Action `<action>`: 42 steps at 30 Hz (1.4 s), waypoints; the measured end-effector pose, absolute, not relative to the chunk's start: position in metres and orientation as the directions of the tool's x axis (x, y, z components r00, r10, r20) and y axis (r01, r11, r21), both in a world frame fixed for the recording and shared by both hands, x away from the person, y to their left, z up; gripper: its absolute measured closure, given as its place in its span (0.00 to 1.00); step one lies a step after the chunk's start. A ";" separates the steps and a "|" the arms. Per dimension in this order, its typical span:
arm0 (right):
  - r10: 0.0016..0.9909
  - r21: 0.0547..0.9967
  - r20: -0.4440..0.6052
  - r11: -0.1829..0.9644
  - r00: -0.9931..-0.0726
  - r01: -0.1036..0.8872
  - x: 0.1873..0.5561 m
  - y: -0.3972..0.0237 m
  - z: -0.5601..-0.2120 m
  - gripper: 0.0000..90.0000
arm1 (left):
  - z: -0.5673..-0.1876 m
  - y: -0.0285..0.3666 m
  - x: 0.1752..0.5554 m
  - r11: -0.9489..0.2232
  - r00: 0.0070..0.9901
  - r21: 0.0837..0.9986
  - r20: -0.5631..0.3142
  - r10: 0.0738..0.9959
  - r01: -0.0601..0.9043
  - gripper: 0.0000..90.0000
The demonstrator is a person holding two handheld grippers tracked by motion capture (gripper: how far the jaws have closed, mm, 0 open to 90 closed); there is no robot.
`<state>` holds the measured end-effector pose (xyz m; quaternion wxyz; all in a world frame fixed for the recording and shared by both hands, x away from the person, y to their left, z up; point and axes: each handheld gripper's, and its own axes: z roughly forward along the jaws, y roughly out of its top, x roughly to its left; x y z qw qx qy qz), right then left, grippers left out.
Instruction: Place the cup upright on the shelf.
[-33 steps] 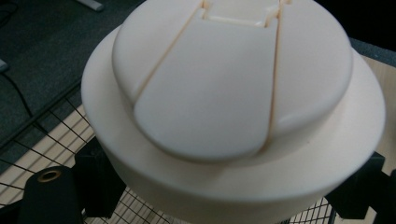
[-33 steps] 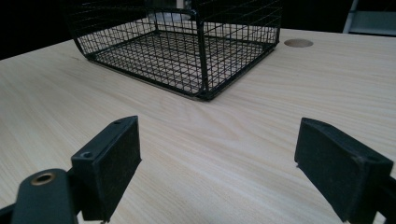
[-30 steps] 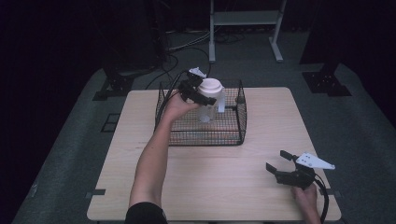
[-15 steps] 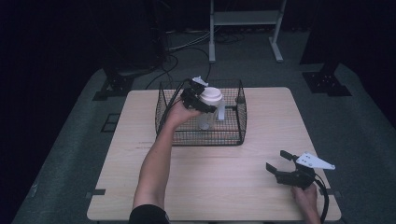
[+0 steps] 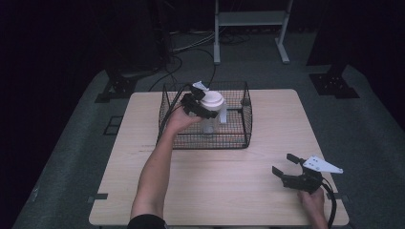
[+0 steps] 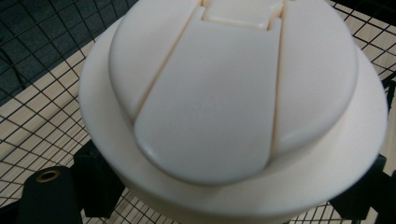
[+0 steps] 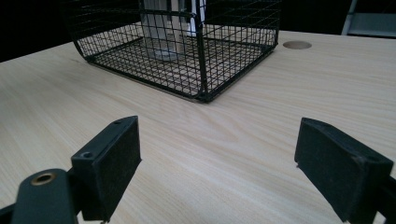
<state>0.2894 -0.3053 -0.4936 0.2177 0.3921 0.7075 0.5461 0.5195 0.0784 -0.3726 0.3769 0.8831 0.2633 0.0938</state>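
Room: dark, with a grey floor (image 5: 67, 157) around a pale wood table (image 5: 224, 191); cables and a white stand (image 5: 250, 19) lie beyond the far edge.
Table: a round hole (image 7: 297, 45) shows in the top past the basket, seen from the right gripper view.
Basket: a black wire basket (image 5: 239, 136) sits on the far middle of the table, open at the top.
Bottle: a clear bottle (image 5: 209, 125) with a wide white cap (image 5: 211, 100) stands upright inside the basket, its cap rising above the rim. From the left gripper view the cap (image 6: 233, 112) has a flip lid and looms very close, the wire mesh behind it.
Left gripper: the left gripper (image 5: 199, 106) is at the bottle's neck, just under the cap, reached in over the basket's near-left side. Its jaws sit on either side below the cap and appear closed on the bottle, though the contact itself is hidden by the cap.
Left arm: the forearm (image 5: 153, 171) stretches from the near edge up to the basket.
Right gripper: the right gripper (image 5: 285, 168) rests low over the table's near right corner, well apart from the basket. Its jaws are spread wide with nothing between them but bare wood, and they point toward the basket (image 7: 187, 51).
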 end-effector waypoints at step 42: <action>0.789 0.943 0.120 0.099 -0.602 0.318 0.291 -0.305 -0.494 0.15 | -0.370 0.093 0.499 -0.568 0.827 0.721 -0.014 0.562 0.398 0.01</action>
